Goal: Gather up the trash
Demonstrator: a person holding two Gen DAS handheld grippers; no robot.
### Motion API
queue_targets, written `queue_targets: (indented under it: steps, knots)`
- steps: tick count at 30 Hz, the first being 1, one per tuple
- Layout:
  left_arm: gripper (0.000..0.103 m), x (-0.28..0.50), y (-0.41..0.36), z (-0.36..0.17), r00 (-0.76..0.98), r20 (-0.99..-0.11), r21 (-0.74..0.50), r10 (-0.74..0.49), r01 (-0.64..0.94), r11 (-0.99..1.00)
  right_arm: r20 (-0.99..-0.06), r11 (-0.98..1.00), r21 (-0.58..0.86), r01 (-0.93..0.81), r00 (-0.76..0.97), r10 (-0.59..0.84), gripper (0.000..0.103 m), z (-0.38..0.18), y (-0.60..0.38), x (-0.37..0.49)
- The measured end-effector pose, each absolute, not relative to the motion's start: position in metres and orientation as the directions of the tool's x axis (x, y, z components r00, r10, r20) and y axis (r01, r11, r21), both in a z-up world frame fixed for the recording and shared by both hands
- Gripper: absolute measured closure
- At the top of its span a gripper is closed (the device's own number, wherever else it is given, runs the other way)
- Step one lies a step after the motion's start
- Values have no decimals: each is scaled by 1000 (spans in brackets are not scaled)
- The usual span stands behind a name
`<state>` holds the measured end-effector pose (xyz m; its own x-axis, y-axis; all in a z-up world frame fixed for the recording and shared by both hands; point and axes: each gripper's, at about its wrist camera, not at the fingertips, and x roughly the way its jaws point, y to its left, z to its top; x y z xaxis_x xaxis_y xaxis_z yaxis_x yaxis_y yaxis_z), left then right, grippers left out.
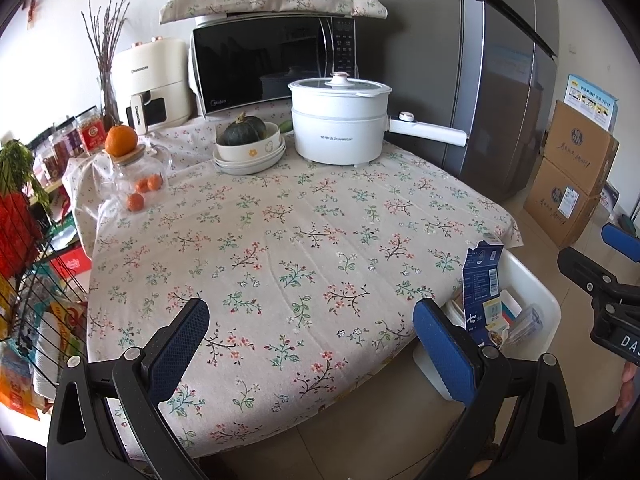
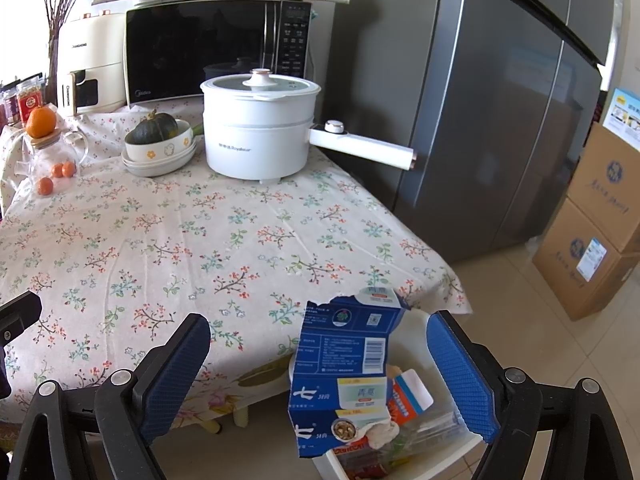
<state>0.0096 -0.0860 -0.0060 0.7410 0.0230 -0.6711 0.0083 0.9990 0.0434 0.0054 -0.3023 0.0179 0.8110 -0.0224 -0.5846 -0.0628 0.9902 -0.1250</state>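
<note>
STEP: drop-off, seemingly done | TOOLS: my left tool (image 1: pixel 310 344) and right tool (image 2: pixel 320 376) both spread apart, gripping nothing | TRASH: torn blue carton (image 2: pixel 344 372) stands in the white bin (image 1: pixel 532 284) off the table's right edge (image 1: pixel 480 216) | NEXT: I see no litter on the table; look elsewhere.

Both wrist views look forward and down from the near edge of the floral table (image 1: pixel 280 240) toward the microwave (image 1: pixel 272 60) — right view sits further right, close over the white bin (image 2: pixel 416 320). Shared: table, pot (image 2: pixel 258 128), fridge (image 2: pixel 500 120).
</note>
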Motion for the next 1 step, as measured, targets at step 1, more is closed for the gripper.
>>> queue_targets:
  steps: [1]
  knots:
    - [0, 13, -83, -5, 732, -681, 37, 22, 4, 999, -584, 990, -126, -65, 811, -21, 11, 17, -303, 6]
